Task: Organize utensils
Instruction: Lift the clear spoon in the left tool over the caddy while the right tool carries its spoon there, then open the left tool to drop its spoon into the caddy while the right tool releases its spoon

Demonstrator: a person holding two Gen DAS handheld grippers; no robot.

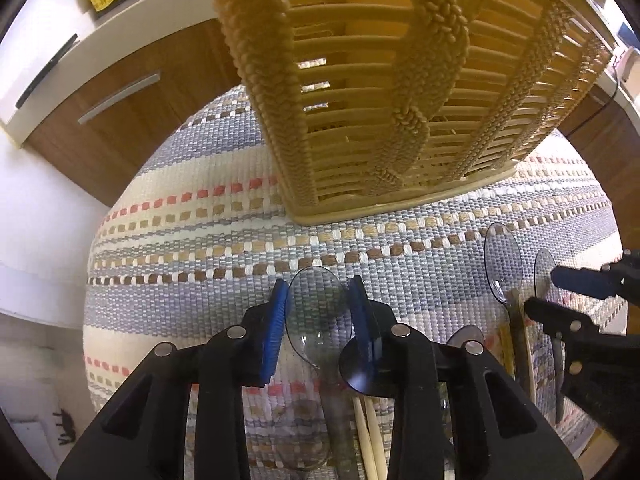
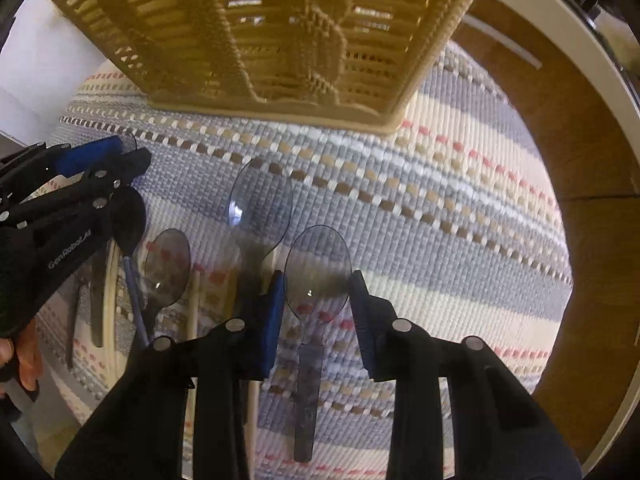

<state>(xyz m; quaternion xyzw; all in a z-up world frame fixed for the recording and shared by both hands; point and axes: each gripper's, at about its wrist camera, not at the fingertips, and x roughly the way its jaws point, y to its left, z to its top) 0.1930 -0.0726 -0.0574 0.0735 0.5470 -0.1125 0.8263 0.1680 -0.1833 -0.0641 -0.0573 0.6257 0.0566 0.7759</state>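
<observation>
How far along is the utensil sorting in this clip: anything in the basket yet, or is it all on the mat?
Early. Nothing looks done: no utensil shows through the basket slats. In hand: the left claw and the right claw each straddle a clear spoon bowl, jaws open, no grip yet. Left: other spoons and chopsticks lie on the woven mat.

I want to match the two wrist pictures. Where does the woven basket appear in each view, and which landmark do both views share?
Left wrist view: the woven basket fills the top centre and right, standing on the striped mat, beyond the left gripper.
Right wrist view: the basket spans the top left and centre, beyond the right gripper.
Shared landmark: the striped mat under the basket's base.
</observation>
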